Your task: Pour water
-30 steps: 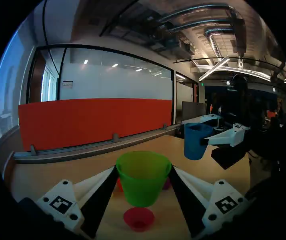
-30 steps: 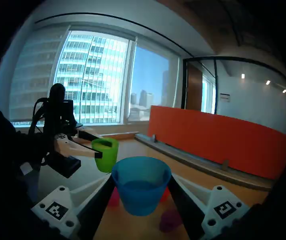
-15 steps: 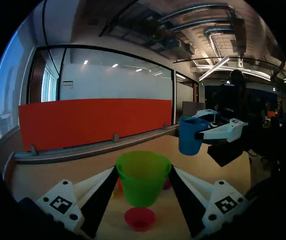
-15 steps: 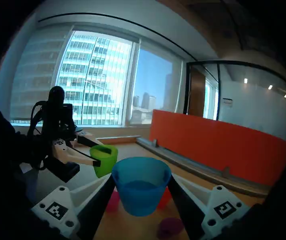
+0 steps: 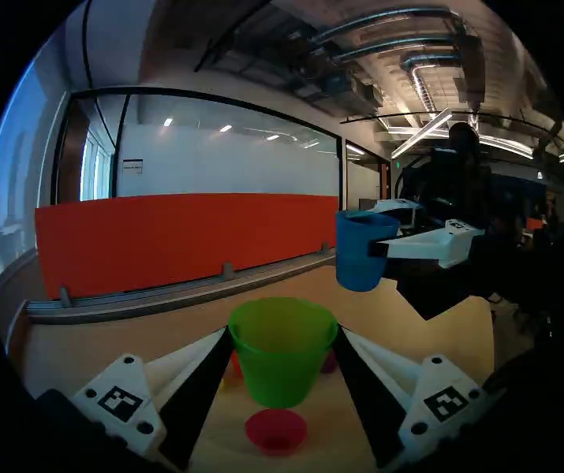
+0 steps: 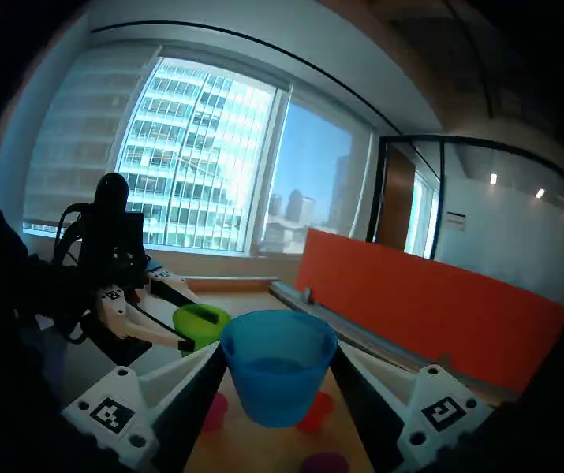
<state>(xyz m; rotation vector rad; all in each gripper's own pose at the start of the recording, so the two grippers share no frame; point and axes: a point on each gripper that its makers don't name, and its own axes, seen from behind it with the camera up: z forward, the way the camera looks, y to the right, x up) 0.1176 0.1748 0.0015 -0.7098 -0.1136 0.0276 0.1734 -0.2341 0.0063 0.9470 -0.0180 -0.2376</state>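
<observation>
The jaws of both grippers are seen clamped on cups: the left gripper is closed on a green cup, with a finger pressed against each side, and the right gripper is closed likewise on a blue cup.

A long wooden table is spread beneath both cups, and it is backed by an orange partition. Both cups are held clear of the tabletop. In the left gripper view, the blue cup is seen up and to the right of the green cup, apart from it, above the level of its rim and roughly upright. Three small cups are left on the table below: a red one, an orange one partly hidden behind the green cup, and a purple one.

Water can be made out inside the blue cup, well below its rim. Whether any lies in the green cup cannot be told.

The task is judged to be in its early middle. Both cups have been picked up and brought near each other, but no stream is seen and no pouring tilt is shown. The blue cup is yet to be carried over the green rim, tipped and emptied.
</observation>
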